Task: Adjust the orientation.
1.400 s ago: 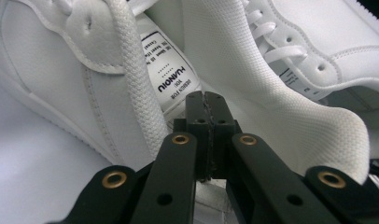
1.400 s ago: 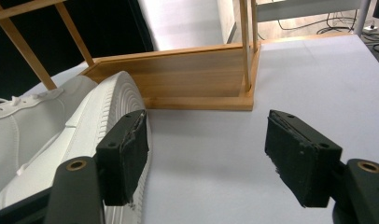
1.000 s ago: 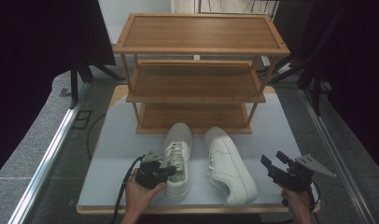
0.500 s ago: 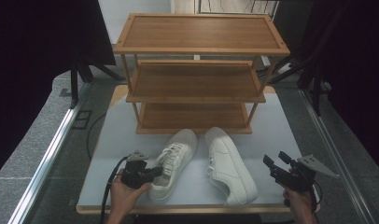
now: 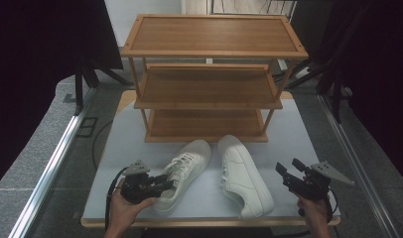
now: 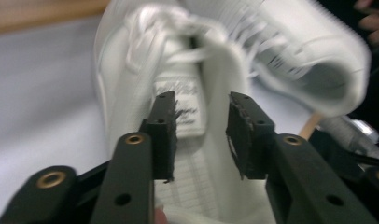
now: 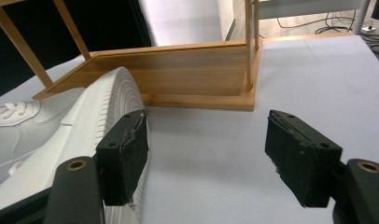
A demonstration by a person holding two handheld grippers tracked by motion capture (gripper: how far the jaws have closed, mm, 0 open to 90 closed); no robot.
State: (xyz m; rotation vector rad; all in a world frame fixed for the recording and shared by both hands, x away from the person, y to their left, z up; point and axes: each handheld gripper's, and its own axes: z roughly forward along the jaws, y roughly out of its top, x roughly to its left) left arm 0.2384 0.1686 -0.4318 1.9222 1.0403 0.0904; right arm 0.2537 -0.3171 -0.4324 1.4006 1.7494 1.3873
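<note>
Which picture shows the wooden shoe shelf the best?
The high view: the wooden shoe shelf appears whole there, all three boards. The right gripper view catches just its bottom board and some posts. The left gripper view has only a blurry wooden strip at the top edge.

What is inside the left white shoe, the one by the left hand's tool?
Inside the left shoe a printed tongue label and pale lining show. The toe end is covered by the laced upper, so nothing there can be seen.

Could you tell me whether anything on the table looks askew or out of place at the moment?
Yes: the left white sneaker lies slanted, its toe leaning toward the right white sneaker, so the pair is not parallel. The left gripper sits at its heel, jaws apart. The wooden shoe rack holds no shoes.
</note>
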